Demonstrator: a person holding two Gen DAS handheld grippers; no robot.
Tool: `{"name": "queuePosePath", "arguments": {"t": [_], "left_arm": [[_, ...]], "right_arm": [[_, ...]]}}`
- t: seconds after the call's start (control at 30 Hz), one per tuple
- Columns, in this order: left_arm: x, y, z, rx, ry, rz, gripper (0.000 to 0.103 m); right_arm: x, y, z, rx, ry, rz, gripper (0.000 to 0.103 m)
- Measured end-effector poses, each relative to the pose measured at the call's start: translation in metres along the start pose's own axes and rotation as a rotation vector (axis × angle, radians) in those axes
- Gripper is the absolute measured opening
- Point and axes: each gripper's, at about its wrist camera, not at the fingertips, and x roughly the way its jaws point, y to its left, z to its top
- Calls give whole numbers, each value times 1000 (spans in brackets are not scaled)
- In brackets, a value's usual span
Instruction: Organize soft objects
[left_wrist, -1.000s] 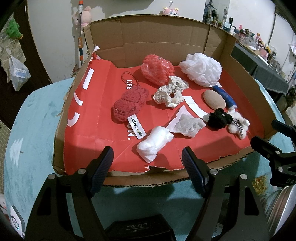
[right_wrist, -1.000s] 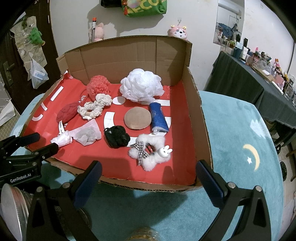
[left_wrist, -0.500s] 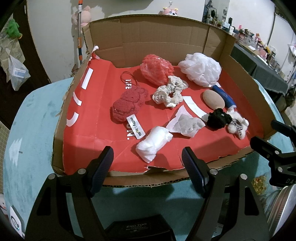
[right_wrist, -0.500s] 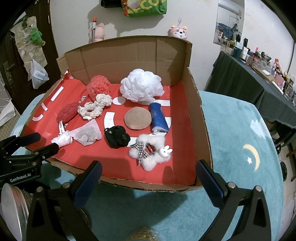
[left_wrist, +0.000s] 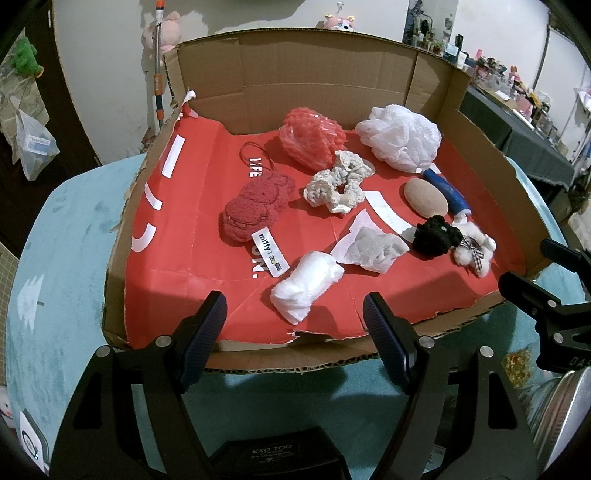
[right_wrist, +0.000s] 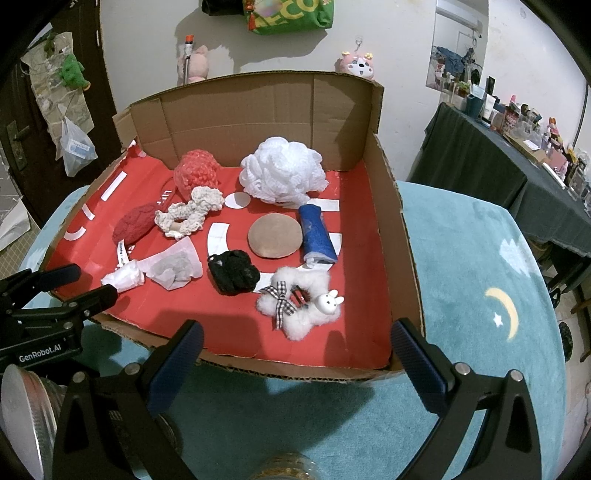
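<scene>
Left tool (left_wrist: 293, 319) wide open, empty, white wad (left_wrist: 306, 284) just ahead. Right tool (right_wrist: 295, 349) wide open, empty, fluffy bunny scrunchie (right_wrist: 301, 306) just ahead.

Both wrist views look down from the near edge into the same cardboard box (left_wrist: 317, 70), left and right.

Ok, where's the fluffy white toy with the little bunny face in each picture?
Left wrist view: the fluffy white toy lies far right, near the box's right wall, touching the black scrunchie.
Right wrist view: the same toy lies low in the middle, near the box's front edge, bunny face on its right.
Shared landmark: the black scrunchie sits just left of it in both.
</scene>
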Motion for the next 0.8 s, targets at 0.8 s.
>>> {"name": "queuePosePath", "arguments": {"t": [0.8], "left_arm": [[-2,6,-1,-33,3,-55,76]], "right_arm": [[-9,-5,5,25,-2,35,103]]}}
